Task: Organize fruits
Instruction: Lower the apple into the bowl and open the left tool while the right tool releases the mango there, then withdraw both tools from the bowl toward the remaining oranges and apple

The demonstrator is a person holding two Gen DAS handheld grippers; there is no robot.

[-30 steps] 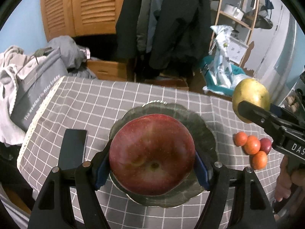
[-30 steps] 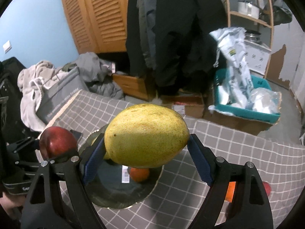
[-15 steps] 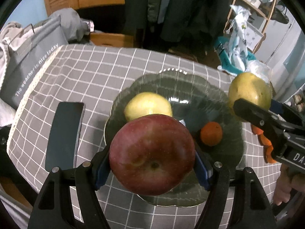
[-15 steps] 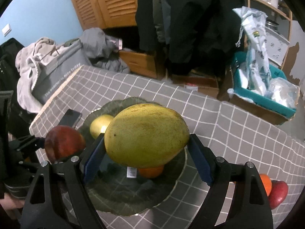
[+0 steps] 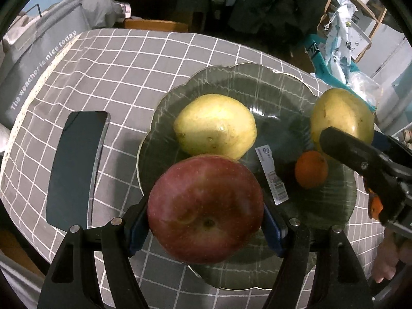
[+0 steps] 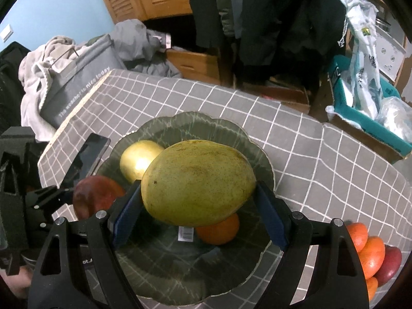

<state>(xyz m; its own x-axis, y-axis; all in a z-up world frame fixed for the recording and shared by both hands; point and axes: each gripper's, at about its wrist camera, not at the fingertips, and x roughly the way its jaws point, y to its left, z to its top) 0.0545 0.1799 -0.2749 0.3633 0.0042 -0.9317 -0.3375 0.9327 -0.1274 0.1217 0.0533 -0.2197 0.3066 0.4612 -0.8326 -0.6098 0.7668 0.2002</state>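
Observation:
My left gripper (image 5: 206,229) is shut on a red apple (image 5: 204,213), hanging over the near rim of the dark glass plate (image 5: 257,77). My right gripper (image 6: 199,206) is shut on a yellow-green mango (image 6: 198,182) above the same plate (image 6: 206,123). On the plate lie a yellow fruit (image 5: 215,126) and a small orange (image 5: 311,169) beside a white barcode sticker (image 5: 271,177). The left wrist view shows the mango (image 5: 341,116) at the plate's right edge. In the right wrist view the apple (image 6: 96,195) sits at the left, and the yellow fruit (image 6: 140,159) and orange (image 6: 219,230) are partly hidden by the mango.
A black phone (image 5: 74,164) lies on the grey checked tablecloth (image 5: 128,59) left of the plate. Several small orange and red fruits (image 6: 370,252) sit on the cloth to the right. A grey bag (image 6: 77,82) and clothes lie beyond the table's left edge, a teal box (image 6: 365,118) beyond the right.
Both grippers have sunk toward the plate and tilted downward, each keeping its fruit. The yellow fruit and the orange on the plate have come into the left wrist view.

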